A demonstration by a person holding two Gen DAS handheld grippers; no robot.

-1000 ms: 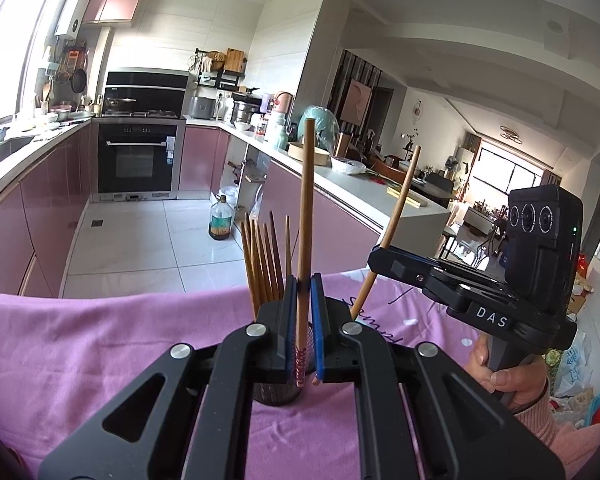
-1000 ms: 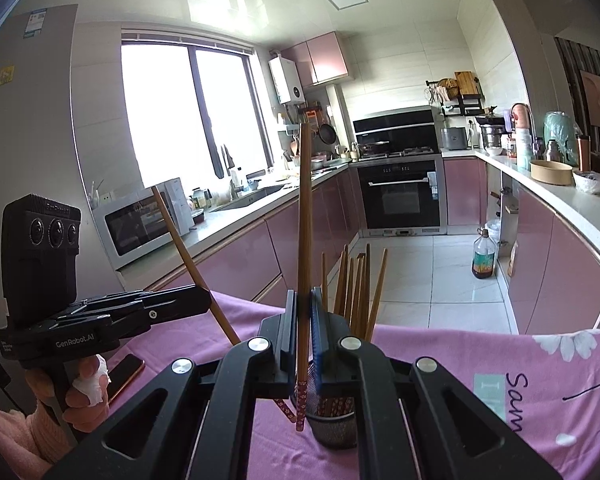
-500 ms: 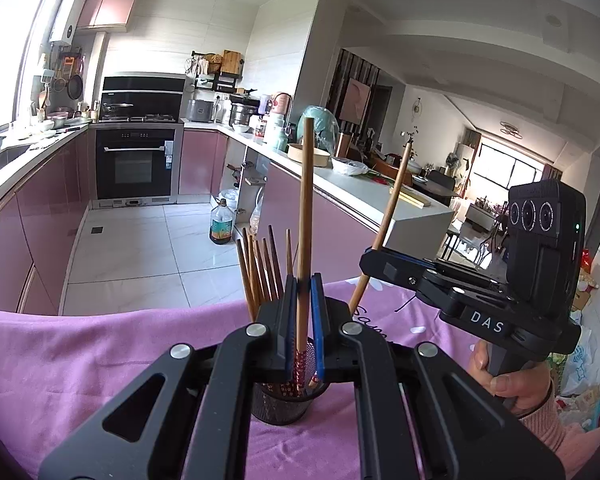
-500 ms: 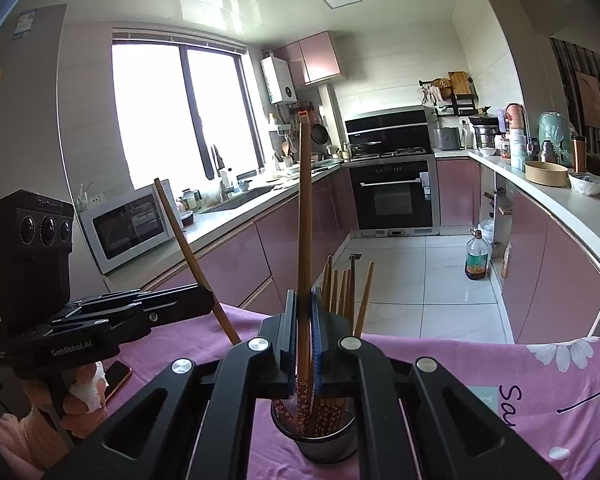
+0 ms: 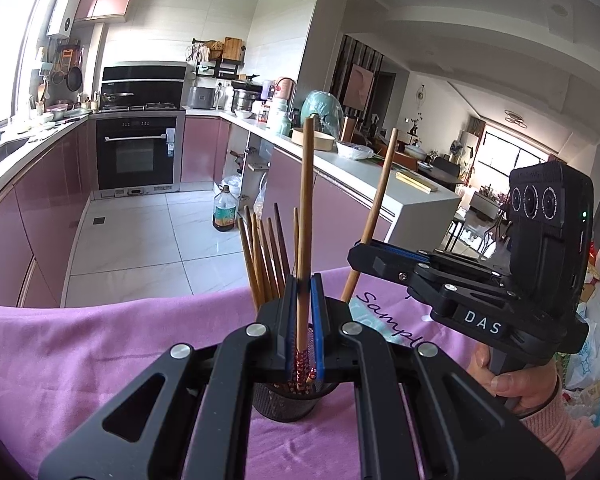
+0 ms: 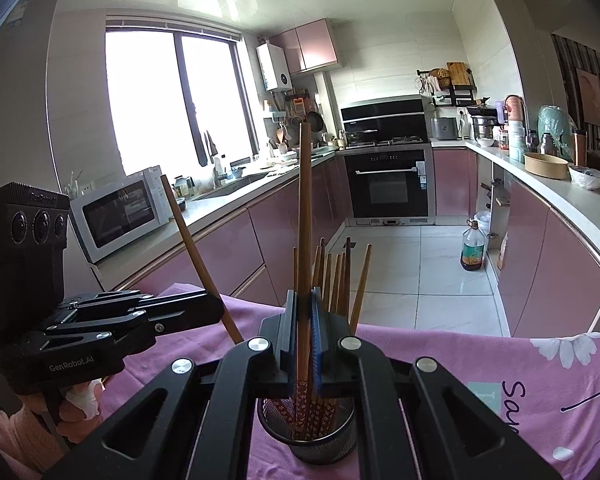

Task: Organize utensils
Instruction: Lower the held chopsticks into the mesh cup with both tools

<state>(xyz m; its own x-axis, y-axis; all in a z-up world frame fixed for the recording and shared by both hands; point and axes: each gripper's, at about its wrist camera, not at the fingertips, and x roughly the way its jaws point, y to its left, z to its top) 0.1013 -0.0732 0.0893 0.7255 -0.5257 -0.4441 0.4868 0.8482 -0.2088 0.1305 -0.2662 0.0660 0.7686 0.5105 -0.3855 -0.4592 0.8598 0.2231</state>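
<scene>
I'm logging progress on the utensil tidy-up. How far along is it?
Mostly done: several chopsticks already stand in the mesh holder. In hand: the left gripper and right gripper each clamp one chopstick above the holder. Left: dropping those two in. No other loose utensils are visible.

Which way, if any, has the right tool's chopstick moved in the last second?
Yes. In the right wrist view, the chopstick in the right tool shifted rightward against the mesh cup, from its left rim to its middle.
</scene>
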